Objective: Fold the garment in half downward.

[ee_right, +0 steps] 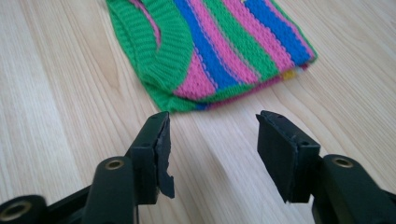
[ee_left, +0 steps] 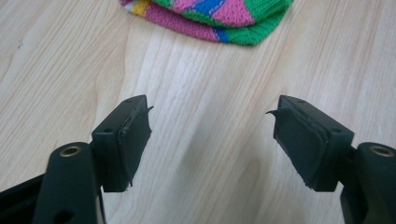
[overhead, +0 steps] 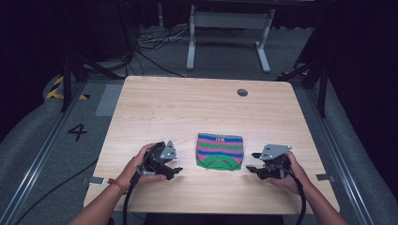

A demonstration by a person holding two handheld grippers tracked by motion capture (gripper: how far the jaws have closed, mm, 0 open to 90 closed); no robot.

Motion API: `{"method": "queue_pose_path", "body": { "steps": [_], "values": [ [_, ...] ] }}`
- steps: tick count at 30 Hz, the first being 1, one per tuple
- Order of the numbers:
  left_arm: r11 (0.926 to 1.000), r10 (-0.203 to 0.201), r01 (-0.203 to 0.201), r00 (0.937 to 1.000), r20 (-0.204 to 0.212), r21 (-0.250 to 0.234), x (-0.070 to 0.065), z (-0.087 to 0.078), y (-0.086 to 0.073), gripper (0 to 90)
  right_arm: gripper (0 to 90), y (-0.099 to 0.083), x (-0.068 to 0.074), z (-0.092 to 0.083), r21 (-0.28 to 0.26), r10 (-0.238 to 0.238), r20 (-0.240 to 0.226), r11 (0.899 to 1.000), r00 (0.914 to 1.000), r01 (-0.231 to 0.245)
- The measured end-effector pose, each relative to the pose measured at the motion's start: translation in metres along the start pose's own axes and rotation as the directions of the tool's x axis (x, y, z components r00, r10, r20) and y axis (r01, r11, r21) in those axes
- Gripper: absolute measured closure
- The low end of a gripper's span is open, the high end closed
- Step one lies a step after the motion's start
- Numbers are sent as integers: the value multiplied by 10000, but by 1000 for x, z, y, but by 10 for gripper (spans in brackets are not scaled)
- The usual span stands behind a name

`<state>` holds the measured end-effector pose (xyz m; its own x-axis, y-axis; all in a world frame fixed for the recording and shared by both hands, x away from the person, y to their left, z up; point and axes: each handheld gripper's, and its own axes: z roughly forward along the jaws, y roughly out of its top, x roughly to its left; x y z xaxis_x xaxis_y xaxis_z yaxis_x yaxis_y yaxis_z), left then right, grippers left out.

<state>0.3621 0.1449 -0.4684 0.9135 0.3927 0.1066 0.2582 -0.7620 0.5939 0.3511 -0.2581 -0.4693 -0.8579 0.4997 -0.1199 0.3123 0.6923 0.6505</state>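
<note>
- We see the left claw [overhead: 175, 169] at the lower left of the high view with its jaws spread wide apart, holding nothing; in the left gripper view only bare wood lies between them.
- The right claw [overhead: 252, 161] at the lower right also stands with jaws well apart and empty, pointing toward the middle of the frame.
- Between the two claws, near each but touching neither, lies a folded striped knit garment [overhead: 220, 151], flat on the tabletop [overhead: 187, 108].
- Its pink, blue and green stripes run left to right in the high view, its long axis the same way; the green ribbed neckline faces the bottom of the frame.
- In the right gripper view the green edge of the garment sits just beyond the jaw tips.
- Upper right of the tabletop we note a small round hole [overhead: 242, 92].
- Beyond it, at the top of the frame, stand a white frame [overhead: 228, 28] and loose cables [overhead: 155, 42] on the floor.
</note>
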Motion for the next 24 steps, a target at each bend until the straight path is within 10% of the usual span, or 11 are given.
{"method": "queue_pose_path", "body": {
  "steps": [13,24],
  "values": [
    [9982,-442,470,9962,-744,369,12,-17,-37,254,395,-37,-9,-27,140,583,616,9981,9964,-593],
    [9939,-1073,1091,9908,-825,183,15,-34,-65,229,296,-77,-16,-50,8,1655,1540,9859,9741,-1676]
  ]
}}
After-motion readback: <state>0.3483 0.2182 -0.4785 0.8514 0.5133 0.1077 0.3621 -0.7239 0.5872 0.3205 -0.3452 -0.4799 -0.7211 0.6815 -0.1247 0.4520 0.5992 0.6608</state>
